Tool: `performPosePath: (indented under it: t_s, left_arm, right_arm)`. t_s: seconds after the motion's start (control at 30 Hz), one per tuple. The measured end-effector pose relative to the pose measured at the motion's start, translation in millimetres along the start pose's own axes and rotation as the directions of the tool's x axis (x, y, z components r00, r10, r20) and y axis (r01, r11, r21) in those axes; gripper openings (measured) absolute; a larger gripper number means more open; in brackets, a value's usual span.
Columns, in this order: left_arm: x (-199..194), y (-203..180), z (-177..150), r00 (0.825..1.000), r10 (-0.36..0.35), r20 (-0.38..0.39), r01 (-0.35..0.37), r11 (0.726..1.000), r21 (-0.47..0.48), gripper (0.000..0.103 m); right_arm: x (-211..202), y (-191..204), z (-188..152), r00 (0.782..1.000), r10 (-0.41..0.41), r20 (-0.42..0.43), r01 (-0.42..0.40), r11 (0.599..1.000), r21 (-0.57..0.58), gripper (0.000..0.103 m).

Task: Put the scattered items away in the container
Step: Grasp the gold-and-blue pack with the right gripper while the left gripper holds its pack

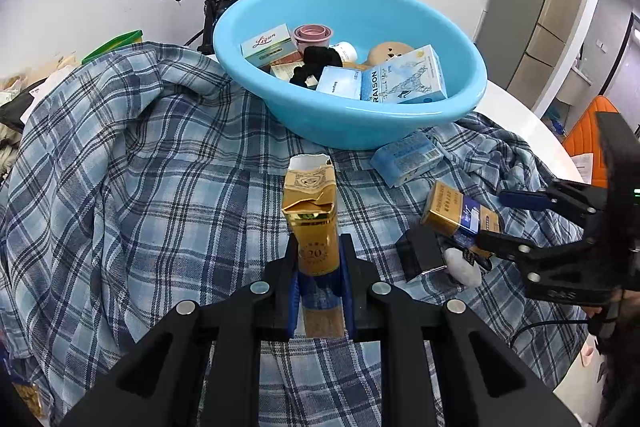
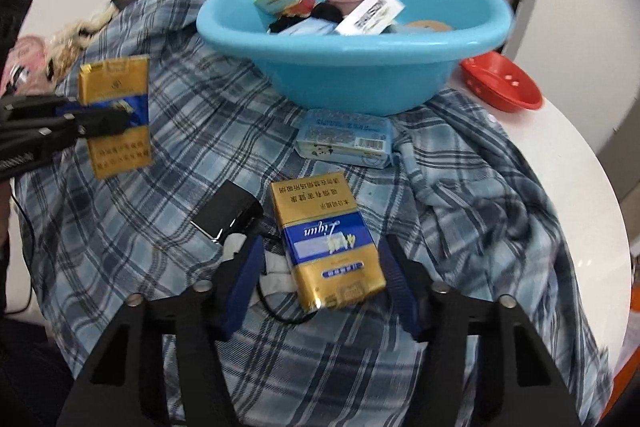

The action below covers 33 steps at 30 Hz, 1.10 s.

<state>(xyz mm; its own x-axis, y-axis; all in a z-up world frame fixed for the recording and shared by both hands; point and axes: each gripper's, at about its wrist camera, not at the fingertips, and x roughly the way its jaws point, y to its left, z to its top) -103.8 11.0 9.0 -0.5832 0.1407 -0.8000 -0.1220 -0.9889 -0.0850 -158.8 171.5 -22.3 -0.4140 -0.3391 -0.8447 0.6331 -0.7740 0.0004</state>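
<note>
On the round white table (image 2: 576, 163), a blue plaid cloth (image 1: 120, 167) lies beneath the light-blue plastic basin (image 1: 452, 115), near the far edge. Left gripper (image 1: 318, 263) clamps an upright torn-topped gold pack (image 1: 310, 211). Right gripper (image 2: 320, 267), jaws wide, straddles a flat gold-and-blue pack (image 2: 324, 239), contact unclear. Basin contents partly hidden.

"RAISON" on blue box (image 1: 404, 82), "Liqun" on green-white box (image 1: 269, 45), "20" on gold pack (image 1: 314, 227), "Liqun" on gold-blue pack (image 2: 326, 241)

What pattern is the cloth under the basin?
Blue, white and dark plaid cloth, clearest in the left wrist view.
</note>
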Motion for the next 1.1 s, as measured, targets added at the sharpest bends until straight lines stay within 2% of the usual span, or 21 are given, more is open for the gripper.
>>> performPosePath:
  t_s: [0.17, 0.43, 0.5, 0.63, 0.8, 0.83, 0.87, 1.1]
  left_arm:
    - [0, 0, 1, 1.0, -0.002, -0.008, 0.002, 1.0, 0.001, 0.018]
    - [8, 0, 1, 1.0, -0.004, -0.025, 0.004, 1.0, -0.003, 0.018]
    - [9, -1, 0, 1.0, -0.007, -0.027, 0.007, 1.0, -0.003, 0.018]
    - [10, -3, 0, 1.0, -0.01, -0.03, 0.01, 1.0, -0.001, 0.018]
    - [11, -2, 0, 0.999, -0.011, -0.033, 0.011, 1.0, -0.009, 0.018]
    - [12, -2, 0, 0.999, -0.012, -0.033, 0.012, 1.0, -0.01, 0.018]
    - [12, -2, 0, 0.999, -0.012, -0.033, 0.012, 1.0, -0.009, 0.018]
    - [10, -5, -2, 0.999, -0.025, -0.033, 0.025, 1.0, -0.009, 0.018]
  right_arm:
    - [19, -3, 4, 0.999, 0.006, -0.044, -0.007, 0.999, -0.033, 0.055]
    - [32, -6, 6, 0.999, -0.011, -0.05, 0.008, 0.999, -0.053, 0.058]
    - [40, -11, 5, 0.998, 0.002, -0.07, -0.005, 0.999, -0.034, 0.058]
    - [42, -18, 1, 0.998, 0.027, -0.051, -0.026, 0.999, 0.027, 0.058]
    - [33, -15, -4, 1.0, 0.01, -0.013, -0.009, 0.998, 0.057, 0.042]
    - [30, -13, -5, 1.0, 0.007, -0.001, -0.007, 0.998, 0.057, 0.028]
    - [27, -11, -7, 1.0, 0.006, 0.008, -0.006, 0.998, 0.058, 0.019]
    - [4, -15, -10, 0.997, 0.046, 0.064, -0.054, 0.989, 0.136, 0.017]
